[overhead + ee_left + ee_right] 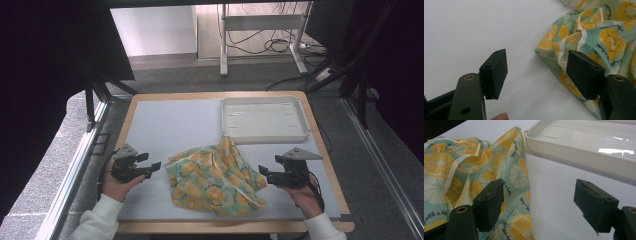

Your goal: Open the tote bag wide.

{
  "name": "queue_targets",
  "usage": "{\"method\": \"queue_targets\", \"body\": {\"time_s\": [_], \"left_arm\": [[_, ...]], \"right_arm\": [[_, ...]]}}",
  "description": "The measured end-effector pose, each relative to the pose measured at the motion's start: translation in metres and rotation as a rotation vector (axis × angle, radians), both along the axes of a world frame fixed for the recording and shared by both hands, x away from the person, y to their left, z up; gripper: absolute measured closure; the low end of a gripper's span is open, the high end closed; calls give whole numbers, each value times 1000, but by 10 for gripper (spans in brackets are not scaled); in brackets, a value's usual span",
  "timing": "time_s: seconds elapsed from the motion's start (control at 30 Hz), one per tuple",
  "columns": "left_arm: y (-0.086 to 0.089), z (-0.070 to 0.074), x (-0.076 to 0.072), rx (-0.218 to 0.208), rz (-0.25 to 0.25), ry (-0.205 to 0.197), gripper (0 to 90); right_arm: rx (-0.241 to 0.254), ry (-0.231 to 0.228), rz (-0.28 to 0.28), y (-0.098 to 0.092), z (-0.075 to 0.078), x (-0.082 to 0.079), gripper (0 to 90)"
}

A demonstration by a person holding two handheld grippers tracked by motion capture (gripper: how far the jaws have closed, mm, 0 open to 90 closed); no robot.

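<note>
High view first, reading from the left: our left gripper [151,165] sits in our left hand [116,186] just beside the left edge of the crumpled lemon-print cloth [215,177], its jaws spread wide with nothing between them. We see the cloth heaped on the grey mat [170,125] at the front middle of the table, one corner reaching up to the white tray [264,135] behind it. At the cloth's right edge our right gripper [264,173] rests low, jaws likewise released and empty.

White tray [264,135] on grey mat [170,125], wooden table [131,109]
</note>
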State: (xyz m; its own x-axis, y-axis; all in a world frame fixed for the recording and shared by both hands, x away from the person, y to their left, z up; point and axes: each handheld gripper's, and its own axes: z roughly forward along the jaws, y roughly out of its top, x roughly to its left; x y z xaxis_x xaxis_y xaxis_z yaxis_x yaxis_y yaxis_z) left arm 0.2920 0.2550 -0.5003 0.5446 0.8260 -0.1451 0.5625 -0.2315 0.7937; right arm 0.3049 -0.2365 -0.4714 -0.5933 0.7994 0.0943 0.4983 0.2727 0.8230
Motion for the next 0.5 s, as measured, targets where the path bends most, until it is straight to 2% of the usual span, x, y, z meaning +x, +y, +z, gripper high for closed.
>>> {"method": "queue_targets", "body": {"time_s": [0.2, 0.4, 0.5], "left_arm": [[-2, 0, -4, 20, -16, -12, 330], [1, -1, -5, 24, -1, -15, 330], [1, 0, -7, 31, -2, -22, 330]], "right_arm": [[-4, 11, -2, 0, -1, 2, 241], [-17, 14, 9, 3, -2, 5, 234], [-9, 13, 14, 3, 0, 4, 235]]}}
